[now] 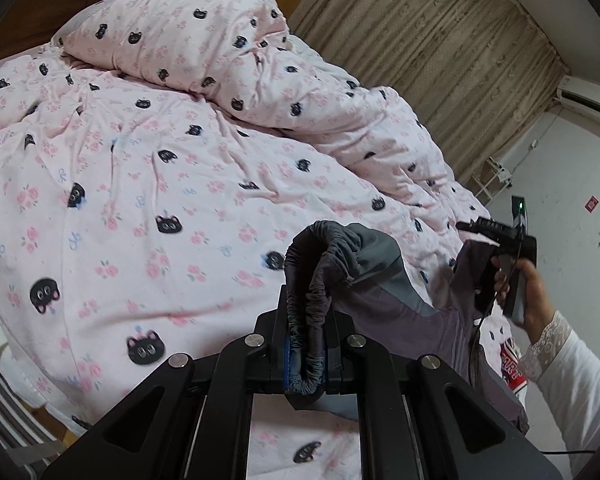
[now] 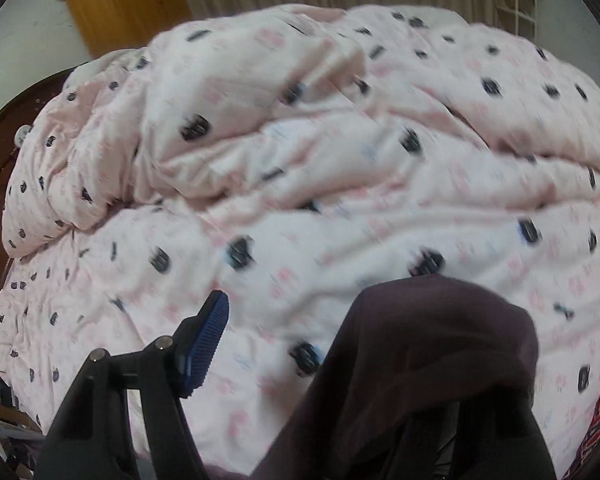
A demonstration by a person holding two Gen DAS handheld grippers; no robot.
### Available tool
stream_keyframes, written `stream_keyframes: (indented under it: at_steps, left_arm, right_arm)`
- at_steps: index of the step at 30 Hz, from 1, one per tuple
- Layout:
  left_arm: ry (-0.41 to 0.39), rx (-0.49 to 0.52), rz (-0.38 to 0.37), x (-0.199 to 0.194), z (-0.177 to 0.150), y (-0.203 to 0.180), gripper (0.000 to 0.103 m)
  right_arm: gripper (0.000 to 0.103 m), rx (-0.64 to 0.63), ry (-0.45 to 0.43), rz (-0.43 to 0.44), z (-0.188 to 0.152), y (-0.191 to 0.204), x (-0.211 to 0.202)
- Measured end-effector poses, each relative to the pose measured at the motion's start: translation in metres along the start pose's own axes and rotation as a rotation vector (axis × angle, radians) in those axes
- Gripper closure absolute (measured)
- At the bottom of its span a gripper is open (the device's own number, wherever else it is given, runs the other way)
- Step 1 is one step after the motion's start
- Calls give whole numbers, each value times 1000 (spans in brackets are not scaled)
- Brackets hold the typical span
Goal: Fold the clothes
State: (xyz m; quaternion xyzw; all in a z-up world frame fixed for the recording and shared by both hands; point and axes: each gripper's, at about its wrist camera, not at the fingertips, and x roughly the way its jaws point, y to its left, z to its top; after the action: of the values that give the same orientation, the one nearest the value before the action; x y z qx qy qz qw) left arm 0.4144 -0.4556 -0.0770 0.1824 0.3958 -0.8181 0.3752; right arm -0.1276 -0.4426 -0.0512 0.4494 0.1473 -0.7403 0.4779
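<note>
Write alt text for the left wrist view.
The left gripper is shut on the elastic waistband of grey-purple trousers, lifted above a bed covered in pink bedding with a black cat print. At right, a hand in a white sleeve holds the right gripper by the same garment.

Grey-purple trousers, pink cat-print duvet

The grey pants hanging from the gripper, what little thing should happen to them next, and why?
Probably close the right gripper on the pants. The left gripper already pinches the stretchy waistband, but on the right side the dark cloth only drapes over one finger, and the blue pad stands clear of it. With both sides held, the pants could be spread flat on the pink bed cover.
</note>
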Motion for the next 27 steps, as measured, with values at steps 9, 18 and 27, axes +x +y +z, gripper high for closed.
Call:
stream_keyframes:
  at_steps: [9, 18, 27]
  left_arm:
    - [-101, -59, 97, 8, 35, 44, 95]
    - [-134, -101, 213, 33, 54, 96, 95]
    - [-91, -57, 394, 54, 50, 101, 76]
  right_arm:
    - [34, -158, -47, -39, 63, 93, 16]
    - [25, -248, -120, -25, 123, 188, 36]
    - [21, -407, 148, -119, 43, 230, 146]
